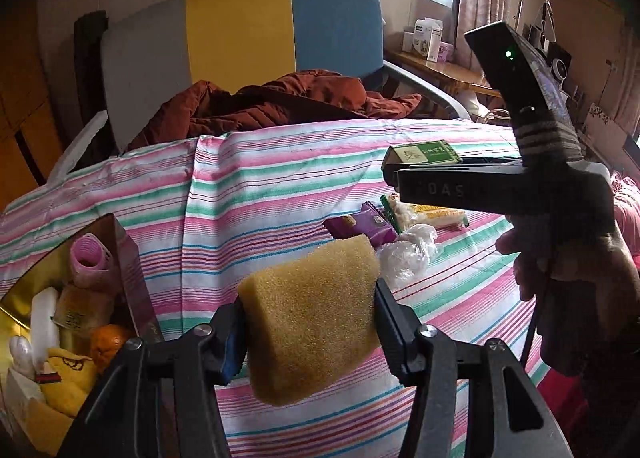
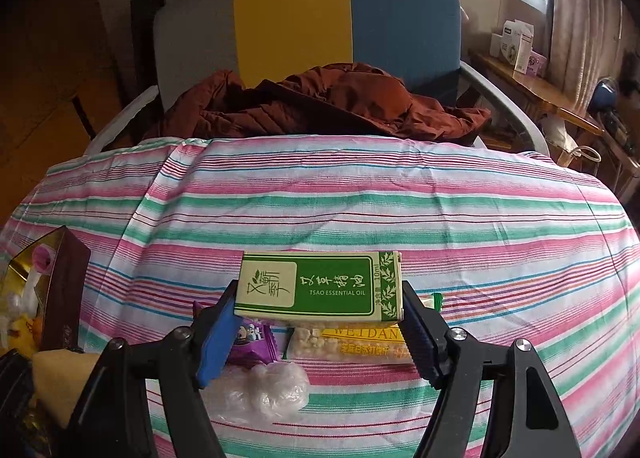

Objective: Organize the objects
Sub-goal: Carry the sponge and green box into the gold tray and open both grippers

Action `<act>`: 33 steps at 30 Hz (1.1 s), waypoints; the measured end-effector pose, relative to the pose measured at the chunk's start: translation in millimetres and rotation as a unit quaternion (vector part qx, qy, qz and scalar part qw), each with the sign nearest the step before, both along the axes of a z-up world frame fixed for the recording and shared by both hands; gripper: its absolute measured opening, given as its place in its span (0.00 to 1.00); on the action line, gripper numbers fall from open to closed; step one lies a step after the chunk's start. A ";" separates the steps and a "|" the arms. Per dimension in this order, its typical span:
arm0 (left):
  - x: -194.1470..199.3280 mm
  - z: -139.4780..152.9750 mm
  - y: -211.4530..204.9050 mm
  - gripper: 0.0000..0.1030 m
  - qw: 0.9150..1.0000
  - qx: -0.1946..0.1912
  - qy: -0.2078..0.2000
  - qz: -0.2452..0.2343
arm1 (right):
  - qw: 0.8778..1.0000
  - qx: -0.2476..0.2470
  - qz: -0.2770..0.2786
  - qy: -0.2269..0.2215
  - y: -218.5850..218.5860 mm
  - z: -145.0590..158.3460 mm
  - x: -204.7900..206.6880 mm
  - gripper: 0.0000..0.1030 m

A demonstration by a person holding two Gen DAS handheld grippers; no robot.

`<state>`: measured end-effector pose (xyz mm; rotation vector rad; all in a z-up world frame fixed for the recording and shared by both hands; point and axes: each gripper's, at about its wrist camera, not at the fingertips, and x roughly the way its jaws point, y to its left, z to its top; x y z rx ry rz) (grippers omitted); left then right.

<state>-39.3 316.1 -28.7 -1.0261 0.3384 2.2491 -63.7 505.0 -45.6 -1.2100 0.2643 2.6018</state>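
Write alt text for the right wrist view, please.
The right gripper grips a green Tsao essential oil box above a striped bedsheet. Under it lie a purple snack packet, a biscuit pack and crumpled plastic wrap.

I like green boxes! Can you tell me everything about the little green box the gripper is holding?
The green box is a small cardboard carton, green and cream with leaf patterns, printed "TSAO ESSENTIAL OIL" under Chinese characters. It looks closed and undented. The right gripper pinches its two short ends, holding it level above the striped cloth, over some snack packets.
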 end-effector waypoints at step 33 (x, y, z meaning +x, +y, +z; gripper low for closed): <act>20.0 52.3 -208.1 0.54 0.987 0.085 -0.002 0.137 | 0.986 -0.041 0.161 0.037 -157.6 39.7 33.6 0.72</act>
